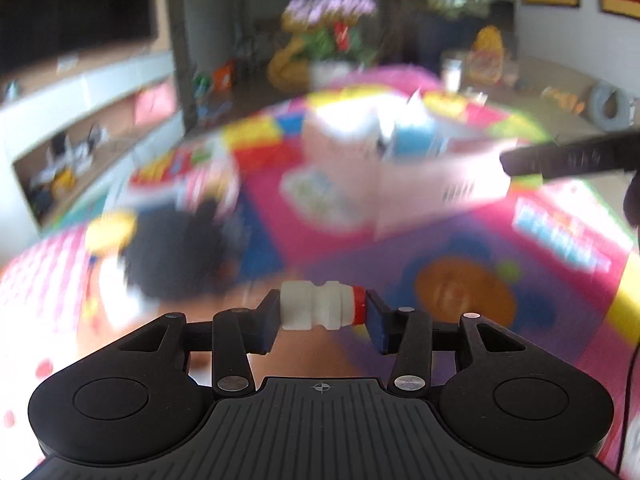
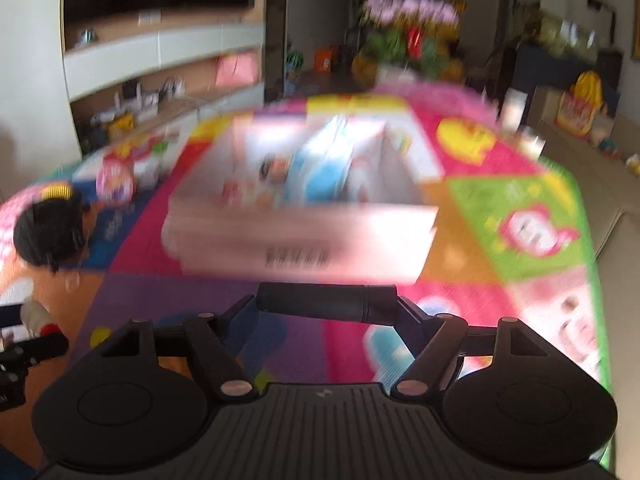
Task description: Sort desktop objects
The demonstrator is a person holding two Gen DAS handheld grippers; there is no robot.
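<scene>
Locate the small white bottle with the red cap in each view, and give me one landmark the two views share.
Left wrist view: the white bottle lies crosswise low in the centre, clamped end to end by the left gripper, red cap to the right.
Right wrist view: the same bottle shows at the far left edge, low, red cap downward.
Shared landmark: the pink box with a barcode on its near wall, standing on the colourful mat.

Both cameras sit on the grippers and look forward and down, close above the colourful play mat (image 1: 460,240). Both see the pink box (image 2: 304,236) near the mat's far edge.
</scene>
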